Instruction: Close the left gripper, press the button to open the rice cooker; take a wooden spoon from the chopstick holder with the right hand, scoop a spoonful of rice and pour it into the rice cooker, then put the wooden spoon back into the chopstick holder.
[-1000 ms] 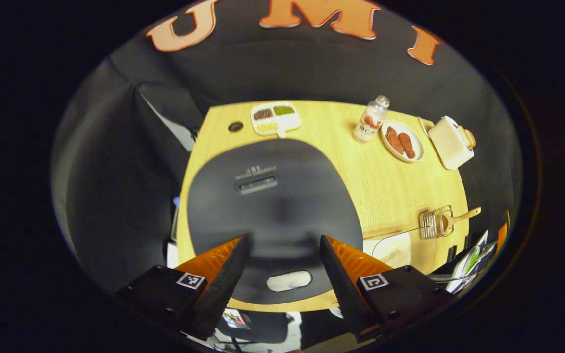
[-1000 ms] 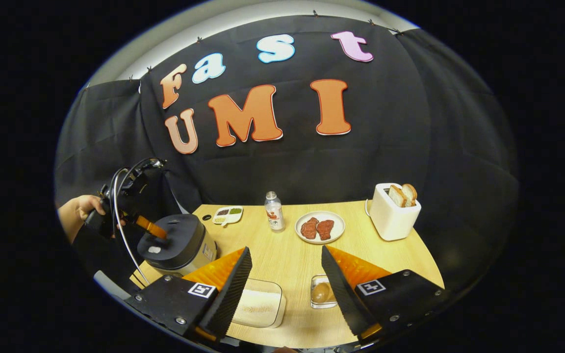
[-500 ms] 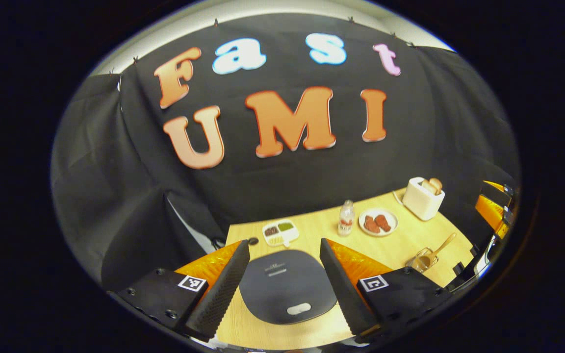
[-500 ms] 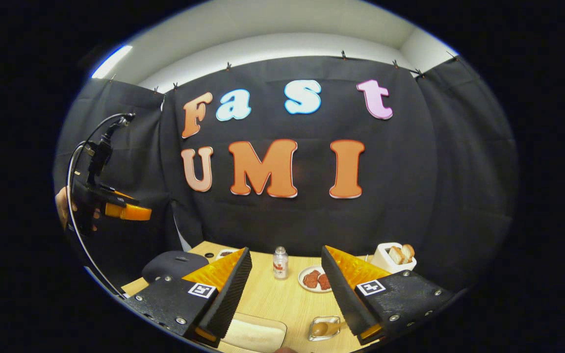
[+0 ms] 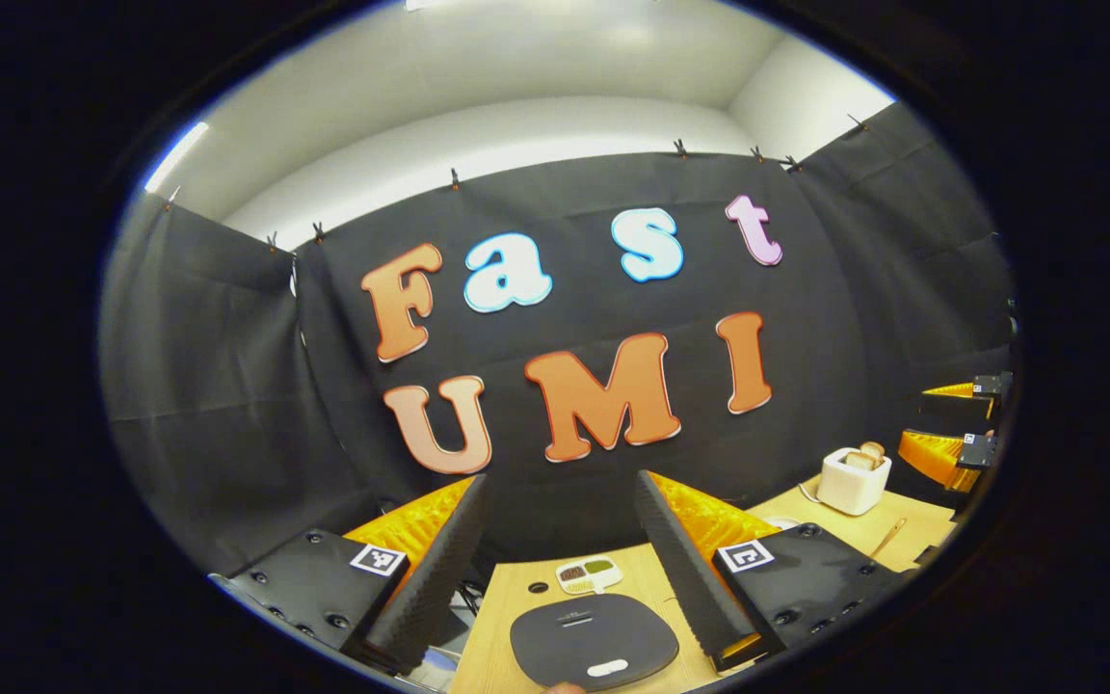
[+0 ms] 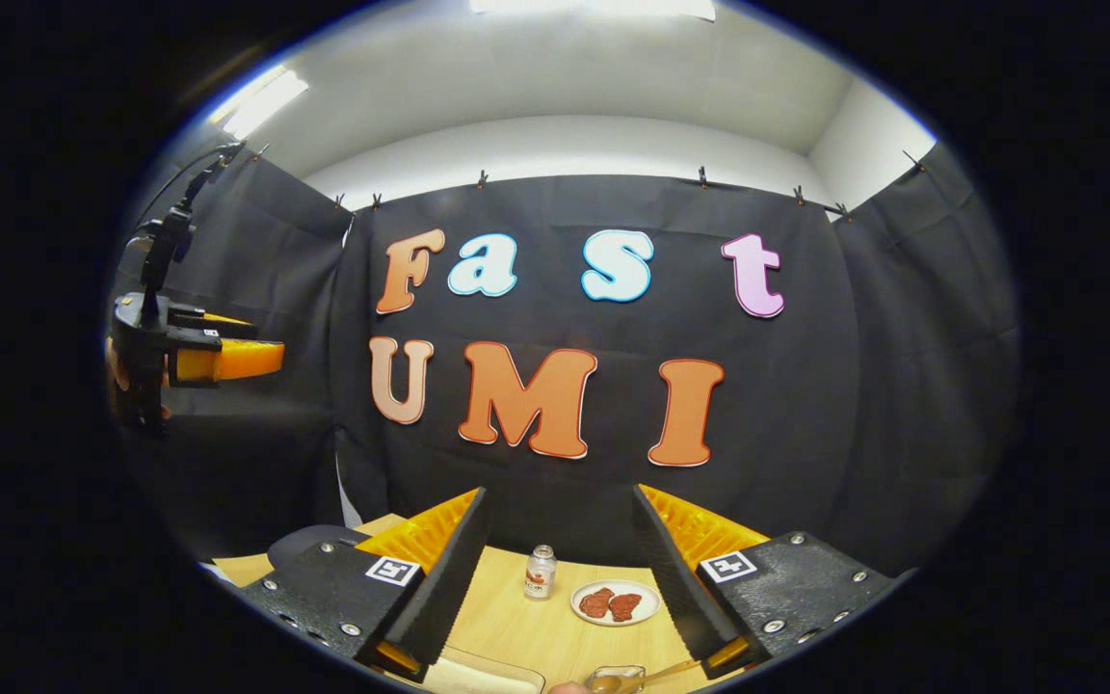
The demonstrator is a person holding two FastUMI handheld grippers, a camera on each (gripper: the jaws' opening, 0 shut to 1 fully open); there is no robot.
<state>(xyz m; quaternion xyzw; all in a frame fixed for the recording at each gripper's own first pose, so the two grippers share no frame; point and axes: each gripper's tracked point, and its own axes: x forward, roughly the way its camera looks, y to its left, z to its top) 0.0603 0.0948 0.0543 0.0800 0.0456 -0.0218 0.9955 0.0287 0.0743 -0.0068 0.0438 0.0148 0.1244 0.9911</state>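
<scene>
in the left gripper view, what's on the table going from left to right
Rice cooker → divided snack tray → toaster; the other hand-held gripper hangs past it at the far right.

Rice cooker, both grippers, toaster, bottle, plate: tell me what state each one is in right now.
Rice cooker: lid shut.
Left gripper: open, holding nothing, raised well above the cooker.
Right gripper: open, holding nothing.
Toaster: bread standing in its slots.
Bottle: upright, cap on.
Plate: two reddish pieces on it.
</scene>
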